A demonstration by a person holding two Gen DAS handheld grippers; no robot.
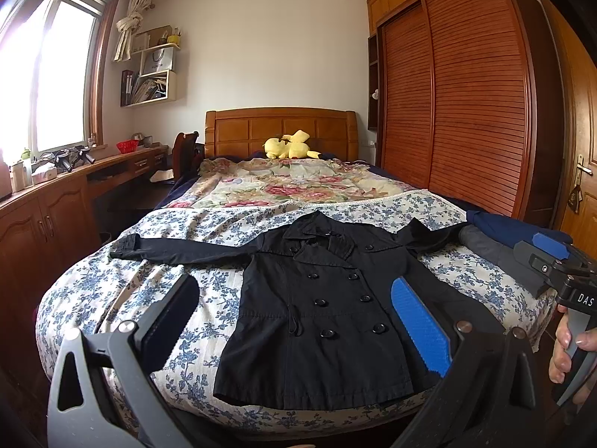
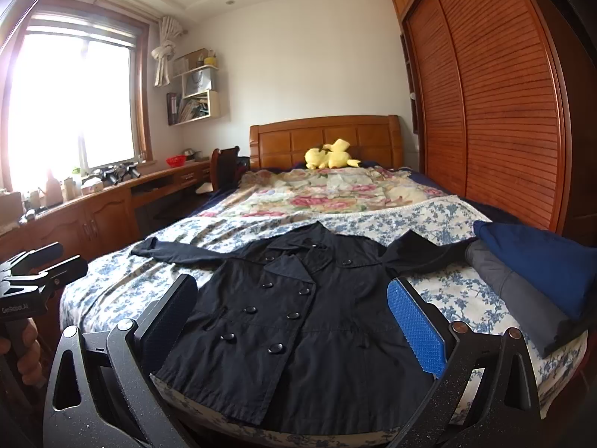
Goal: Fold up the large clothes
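A black double-breasted coat (image 1: pixel 321 298) lies face up and fully spread on a bed (image 1: pixel 112 298) covered with a blue-and-white floral sheet. Its hem is at the near edge of the bed, its collar points toward the wooden headboard, and both sleeves stretch out sideways. No part of it is folded over, so the folding appears not to have begun: sleeves and body are all left to do.

The left gripper (image 1: pixel 294 321) hovers above the lower part of the coat with its jaws spread wide, holding nothing. The right gripper (image 2: pixel 294 321) hovers likewise, jaws spread wide and empty, a little farther toward the coat's right side. A hand (image 1: pixel 571 351) holds the right gripper's handle.

At the right edge of the bed sit a folded grey garment (image 2: pixel 522 298) and a folded blue garment (image 2: pixel 541 257) on top of it, touching the coat's sleeve end. A yellow plush toy (image 1: pixel 289 145) rests by the headboard. On the table under the window stands a red bowl (image 1: pixel 127 145); its contents cannot be made out.
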